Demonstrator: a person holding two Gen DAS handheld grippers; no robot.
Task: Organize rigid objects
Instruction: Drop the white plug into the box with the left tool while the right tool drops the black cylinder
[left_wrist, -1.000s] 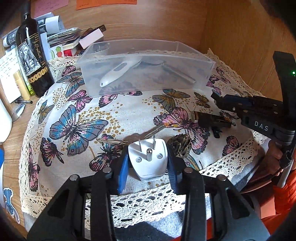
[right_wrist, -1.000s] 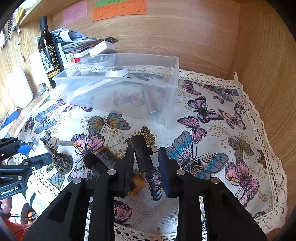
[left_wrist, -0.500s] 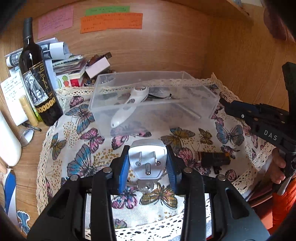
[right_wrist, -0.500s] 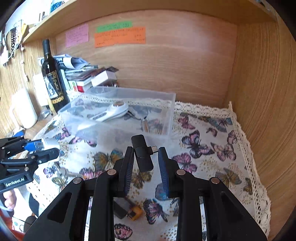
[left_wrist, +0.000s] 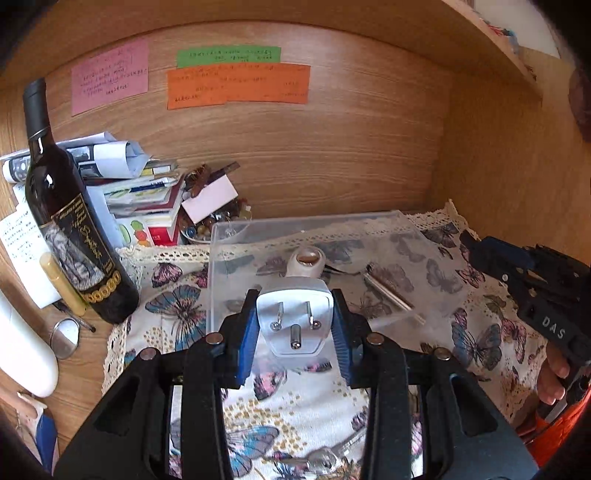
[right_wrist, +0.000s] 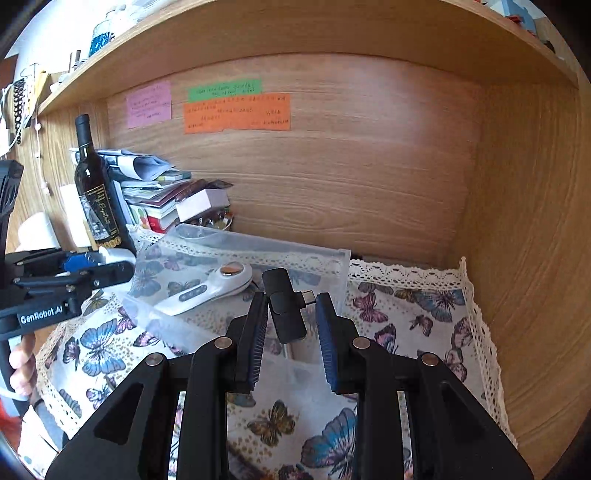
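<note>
My left gripper (left_wrist: 294, 325) is shut on a white three-pin plug adapter (left_wrist: 294, 318) and holds it in the air just in front of the clear plastic bin (left_wrist: 218, 258). My right gripper (right_wrist: 291, 314) is shut on a small black USB-C dongle (right_wrist: 286, 308) and holds it raised over the near right part of the same bin (right_wrist: 343, 266). Inside the bin lie a white handheld device (right_wrist: 210, 286) and a thin metal rod (left_wrist: 391, 295). Keys (left_wrist: 321, 459) lie on the butterfly cloth (left_wrist: 306, 402) below my left gripper.
A dark wine bottle (left_wrist: 70, 221) stands at the left with a stack of books and papers (left_wrist: 140, 192) behind it. A small round mirror (left_wrist: 65, 338) and a white object (left_wrist: 22, 350) sit at the far left. Wooden walls close the back and right.
Both grippers have risen from the cloth with their objects and moved forward towards the bin. The plug adapter and the dongle have left the cloth and now hang by the bin.
</note>
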